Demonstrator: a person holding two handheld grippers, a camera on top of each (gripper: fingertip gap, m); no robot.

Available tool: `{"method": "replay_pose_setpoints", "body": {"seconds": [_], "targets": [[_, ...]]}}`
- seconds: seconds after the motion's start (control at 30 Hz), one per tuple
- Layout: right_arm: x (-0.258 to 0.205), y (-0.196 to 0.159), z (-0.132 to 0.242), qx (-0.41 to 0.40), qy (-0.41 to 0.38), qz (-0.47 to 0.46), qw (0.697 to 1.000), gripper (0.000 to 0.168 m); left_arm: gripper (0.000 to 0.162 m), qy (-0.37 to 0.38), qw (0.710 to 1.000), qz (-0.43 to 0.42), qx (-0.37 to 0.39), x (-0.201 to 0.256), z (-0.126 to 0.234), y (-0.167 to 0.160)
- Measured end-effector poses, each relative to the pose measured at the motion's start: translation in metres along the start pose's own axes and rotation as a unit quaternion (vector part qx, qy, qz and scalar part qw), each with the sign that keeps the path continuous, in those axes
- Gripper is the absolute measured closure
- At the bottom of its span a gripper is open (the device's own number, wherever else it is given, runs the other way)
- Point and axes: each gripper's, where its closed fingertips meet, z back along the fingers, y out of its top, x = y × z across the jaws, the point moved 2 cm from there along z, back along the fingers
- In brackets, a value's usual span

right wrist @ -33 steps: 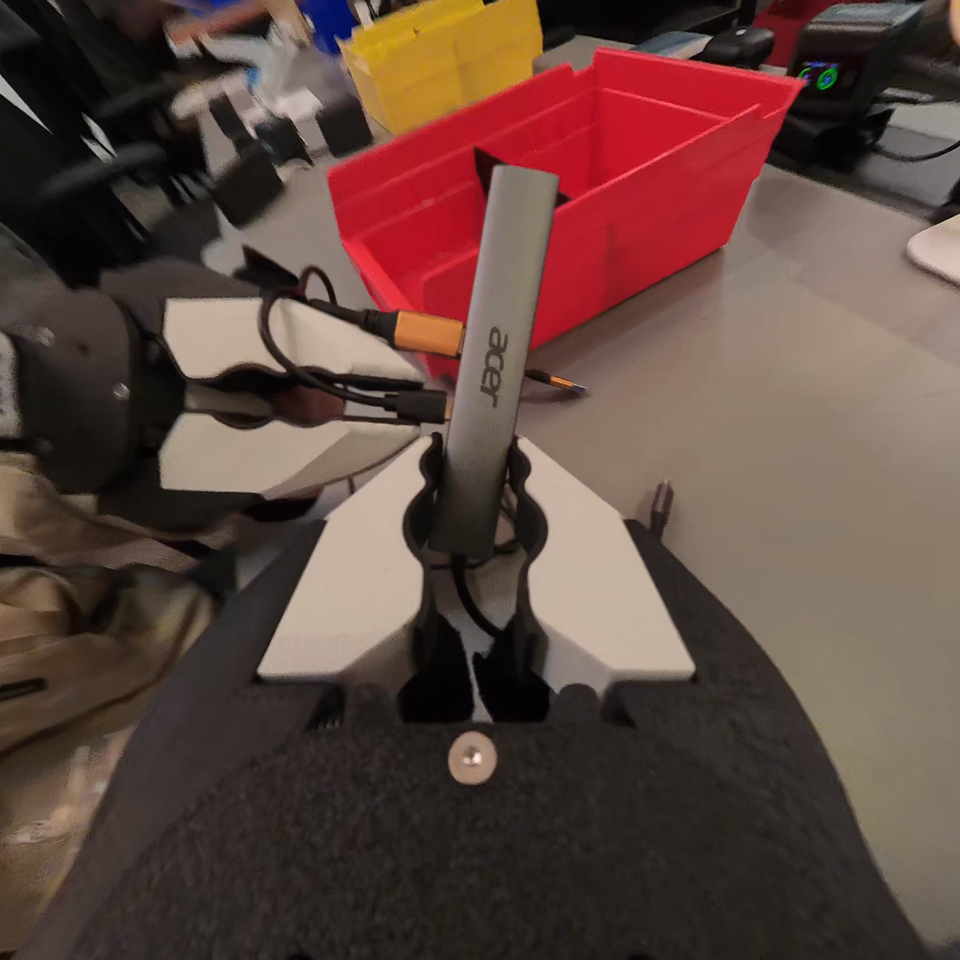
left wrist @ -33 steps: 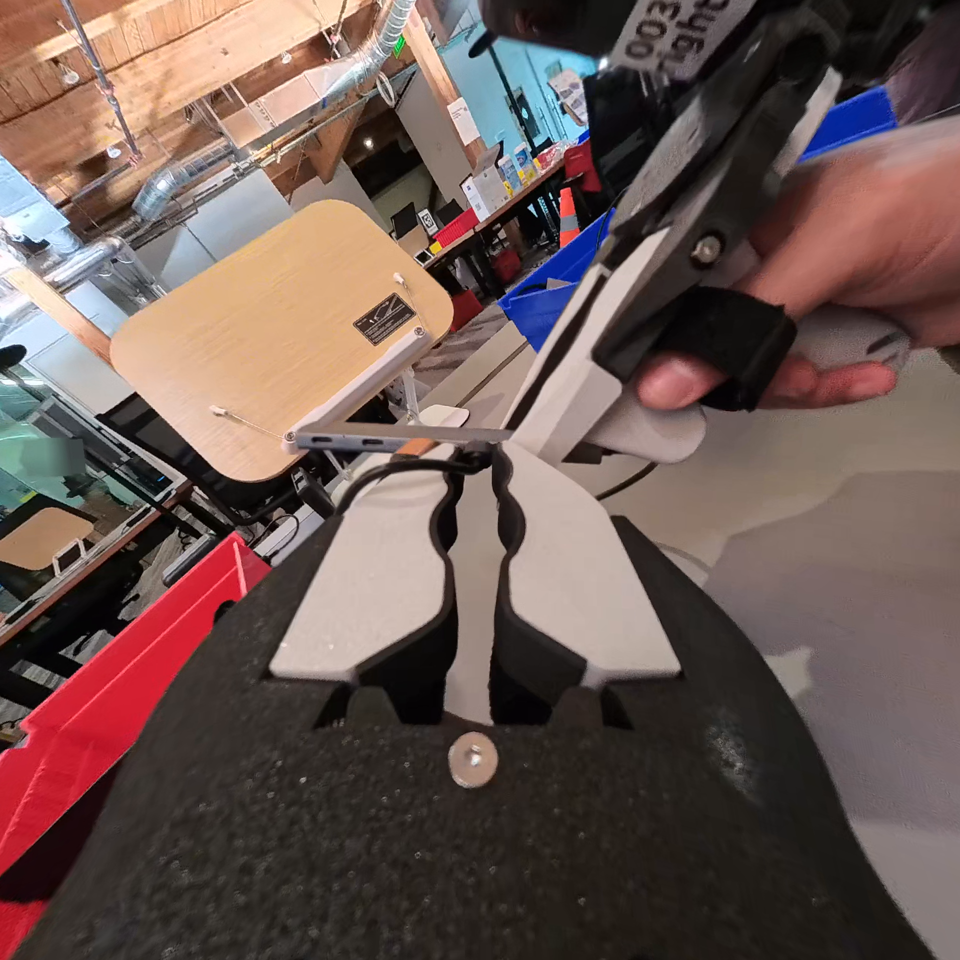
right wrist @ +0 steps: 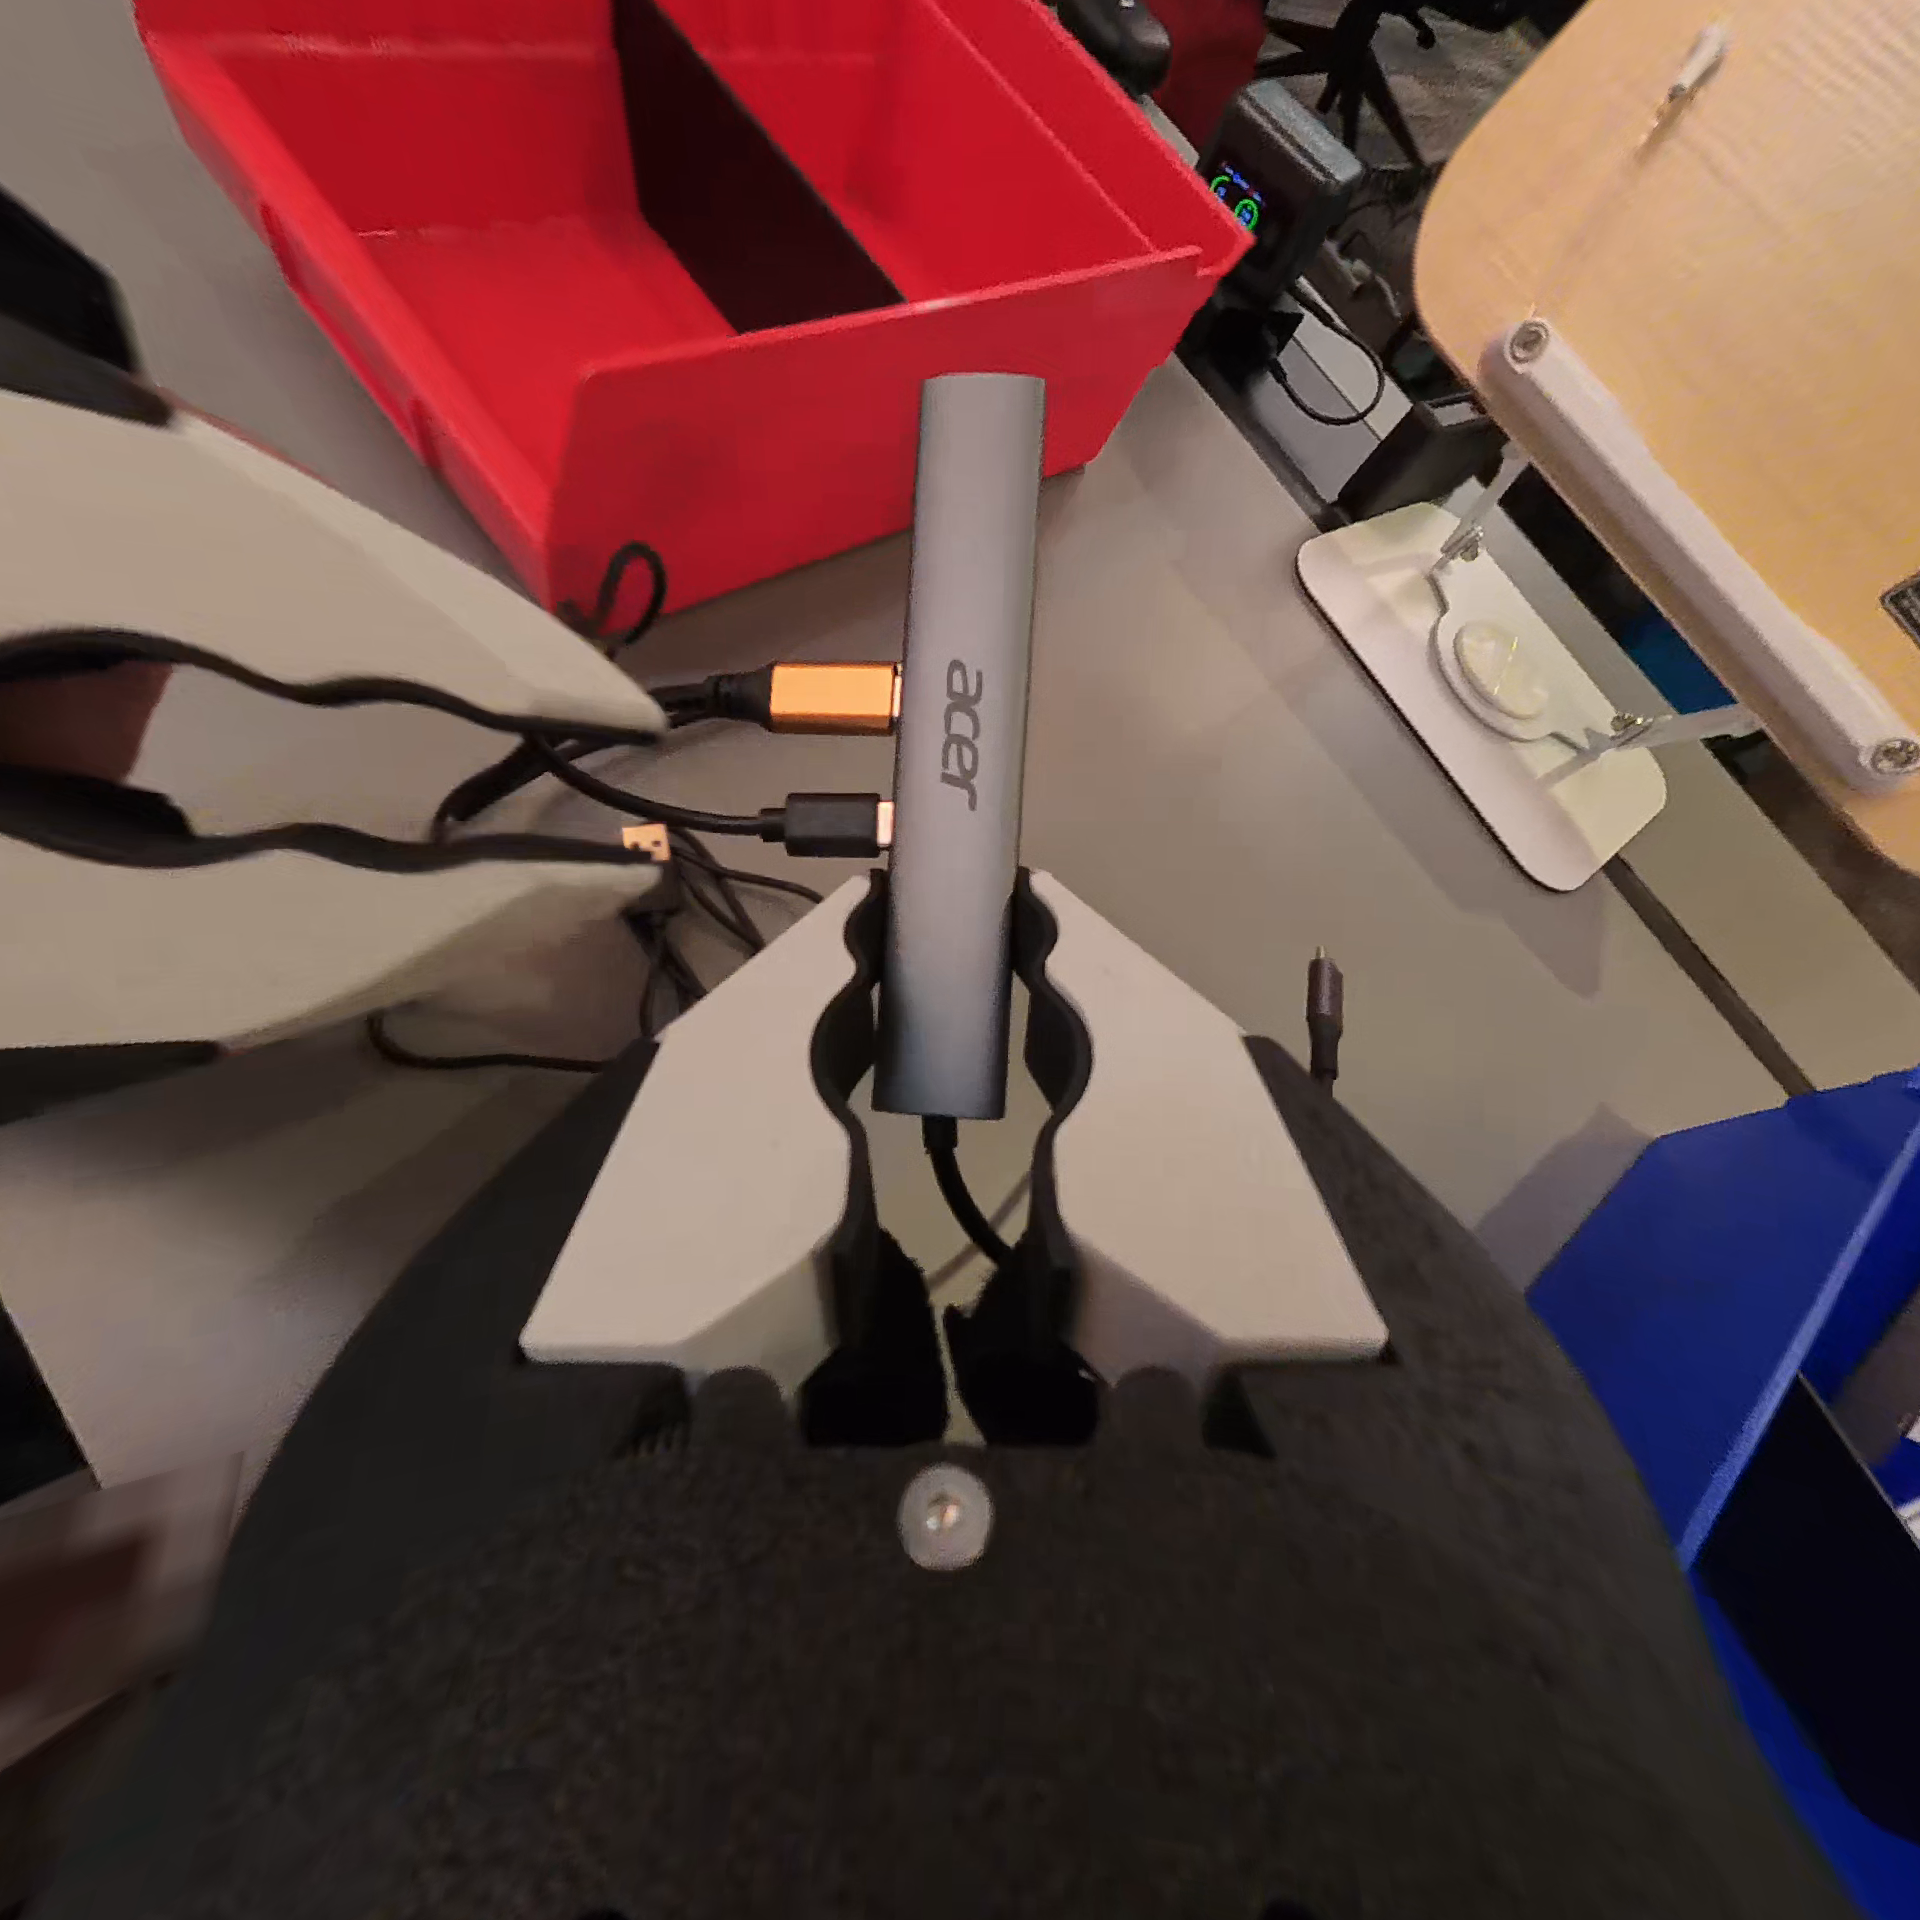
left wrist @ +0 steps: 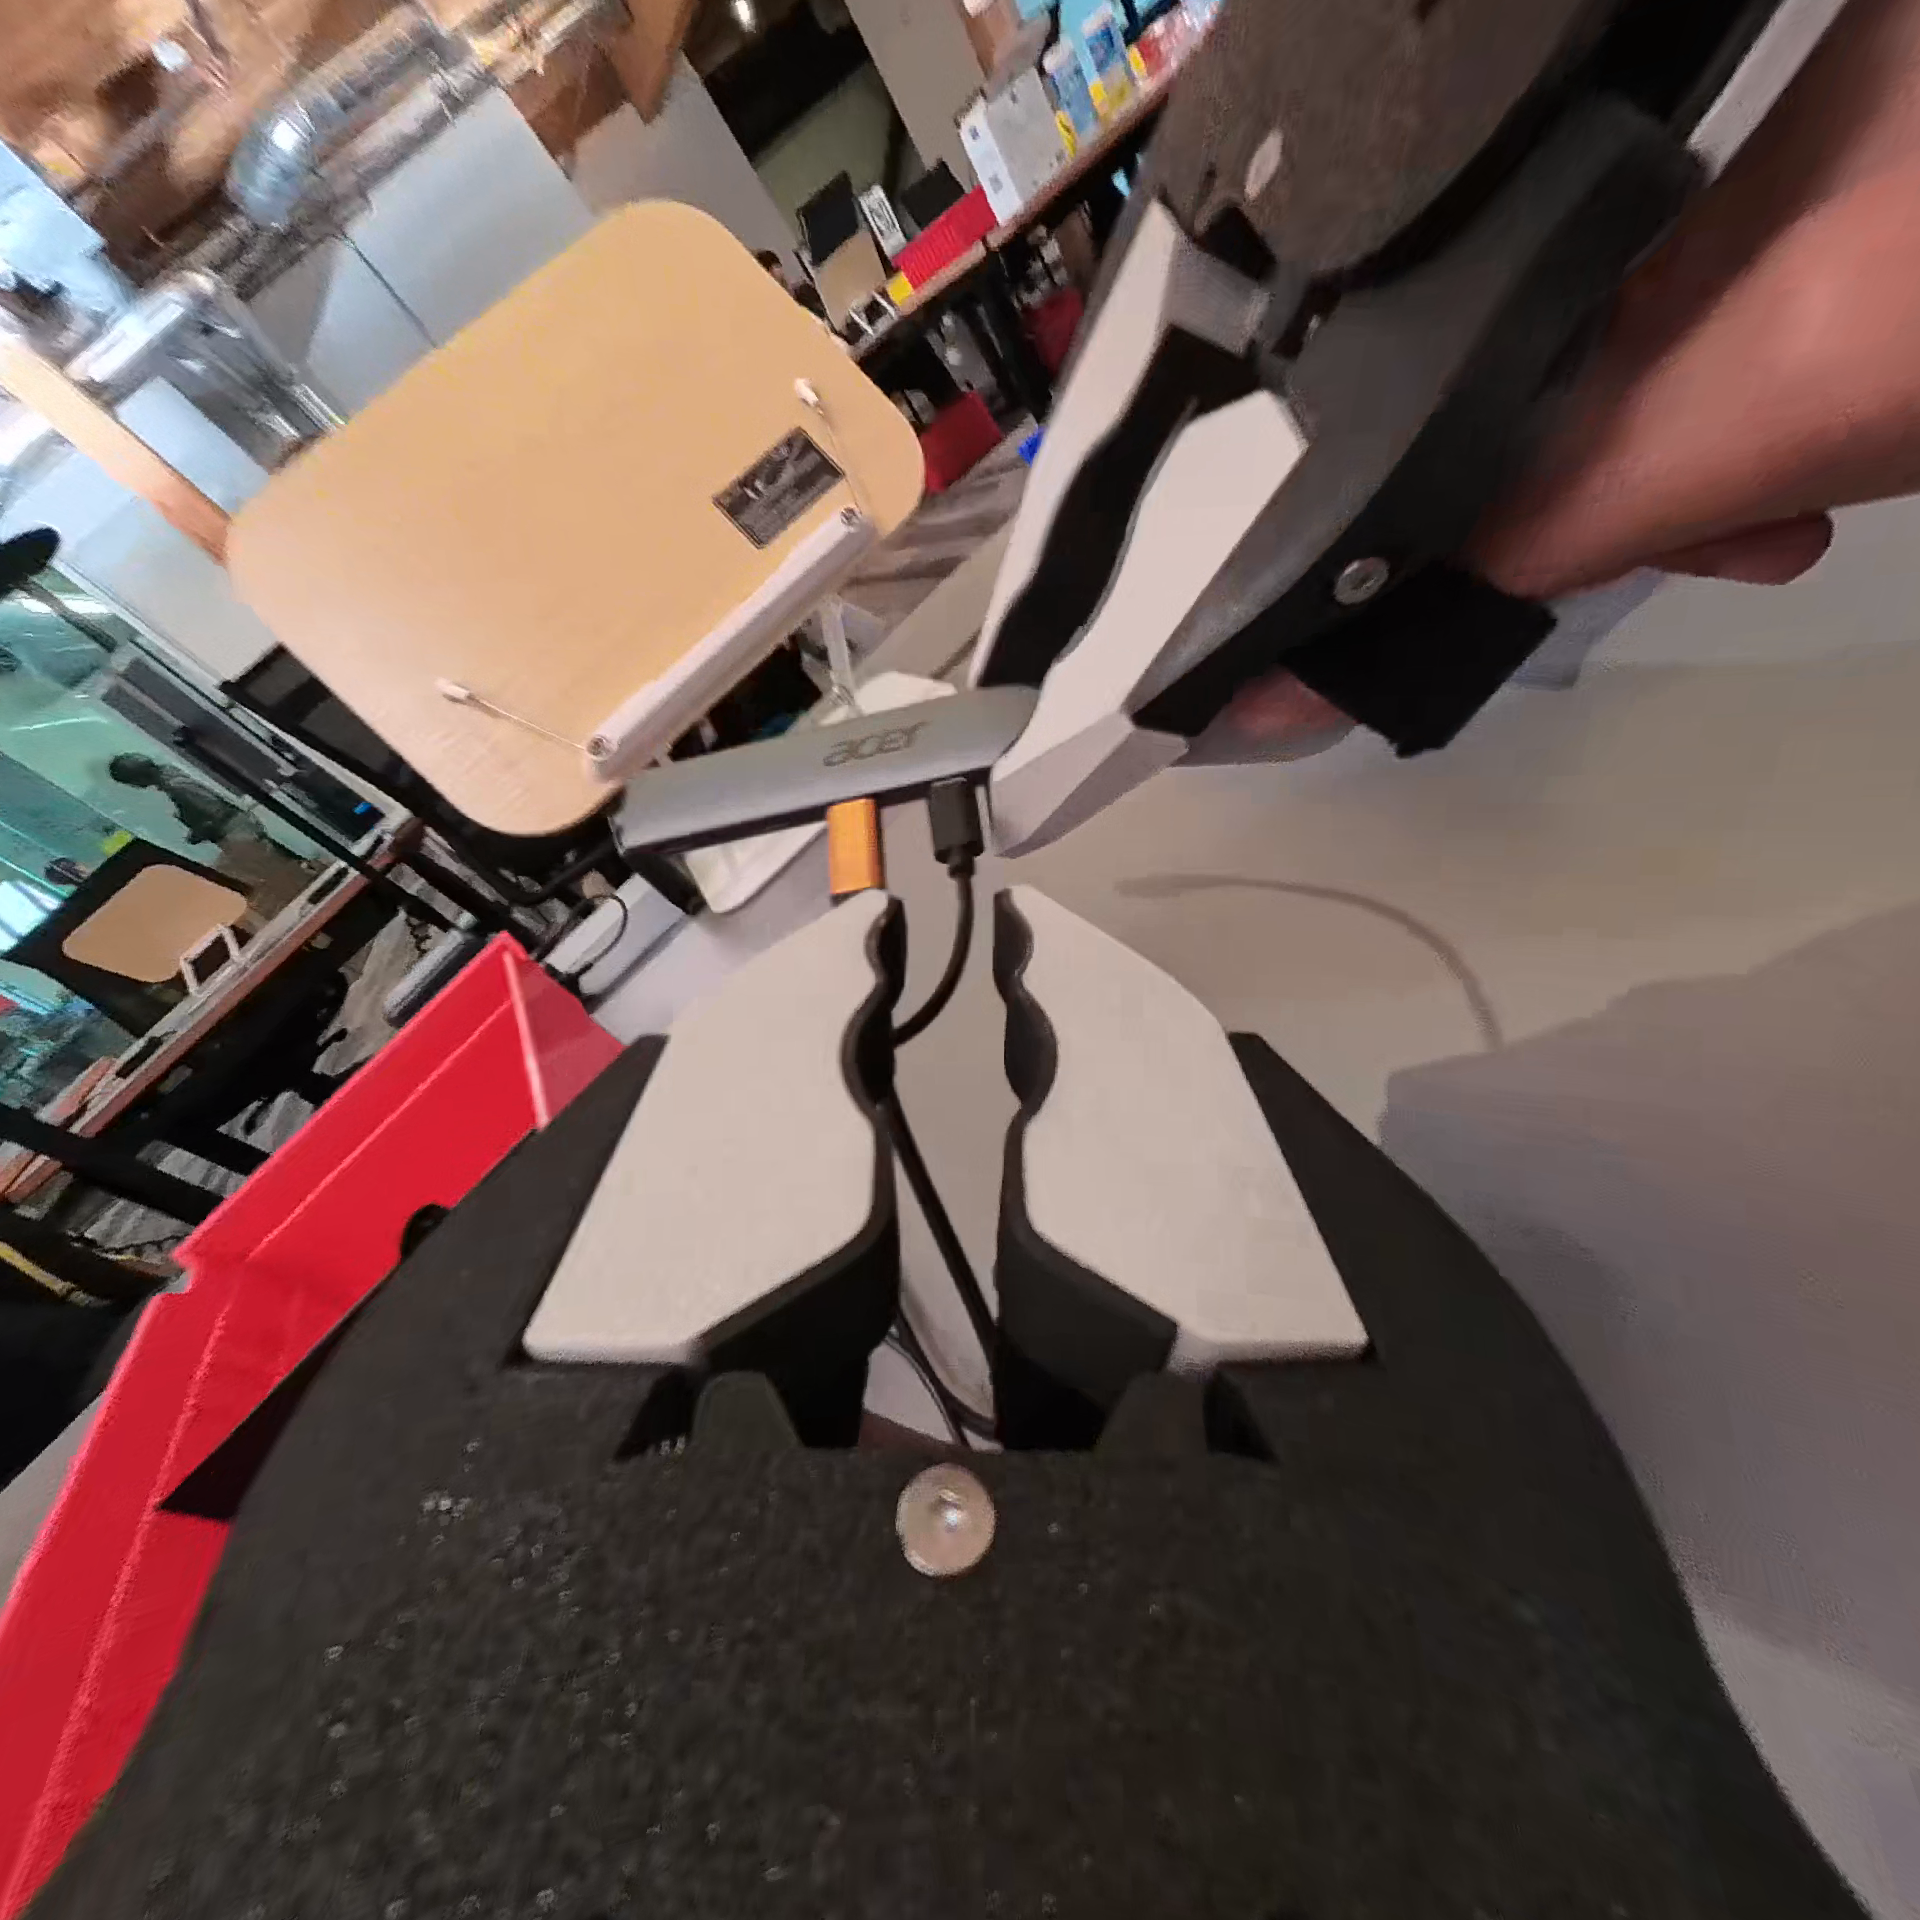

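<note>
My right gripper point(right wrist: 948, 894) is shut on the near end of a grey USB hub point(right wrist: 966, 623) and holds it above the grey table. An orange plug point(right wrist: 831, 698) and a black plug point(right wrist: 831, 824) sit in the hub's left side. Their black cables run left between the fingers of my left gripper point(right wrist: 655, 790). In the left wrist view my left gripper point(left wrist: 943, 904) is open just below the hub point(left wrist: 831, 769). The black plug's point(left wrist: 956, 821) cable hangs loose through the gap. The orange plug point(left wrist: 854, 847) is at the left fingertip. The right gripper point(left wrist: 1003, 758) is held by a hand point(left wrist: 1714, 364).
A red divided bin point(right wrist: 779, 447) stands behind the hub, and shows at the left in the left wrist view point(left wrist: 364, 1195). A tilted wooden board point(right wrist: 1714, 260) on a white base point(right wrist: 1382, 623) stands to the right. A blue bin point(right wrist: 1714, 1299) is near right. A loose cable plug point(right wrist: 1325, 997) stands by the right finger. My hands' fingertips stand some 6 cm from each other.
My left gripper has opened a little and drawn back from the hub, so the cable now lies loose between its fingers. The right gripper has turned with the hub still in it.
</note>
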Motion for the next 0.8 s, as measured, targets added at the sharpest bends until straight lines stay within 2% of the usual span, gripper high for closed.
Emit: {"method": "replay_pose_setpoints", "body": {"seconds": [0.1, 0.2, 0.4, 0.6, 0.8], "targets": [[-0.01, 0.003, -0.001, 0.006, 0.009, 0.005, 1.0, 0.146, 0.149, -0.008, 1.0, 0.017, -0.023, 0.002, -0.005, -0.01], [-0.014, 0.004, -0.001, 0.013, 0.008, 0.008, 1.0, 0.146, 0.159, -0.004, 0.999, 0.03, -0.032, -0.002, -0.006, -0.014], [-0.015, 0.003, -0.001, 0.012, -0.013, 0.029, 0.999, 0.146, 0.16, -0.017, 0.998, 0.043, -0.034, 0.0, -0.007, -0.015], [-0.019, 0.004, -0.002, 0.003, -0.066, 0.074, 0.995, 0.146, 0.161, -0.029, 0.996, 0.06, -0.06, 0.002, -0.01, -0.023], [-0.014, 0.0, -0.006, 0.004, -0.048, 0.062, 0.997, 0.146, 0.161, -0.042, 0.996, 0.065, -0.047, 0.002, -0.012, -0.021]]}}
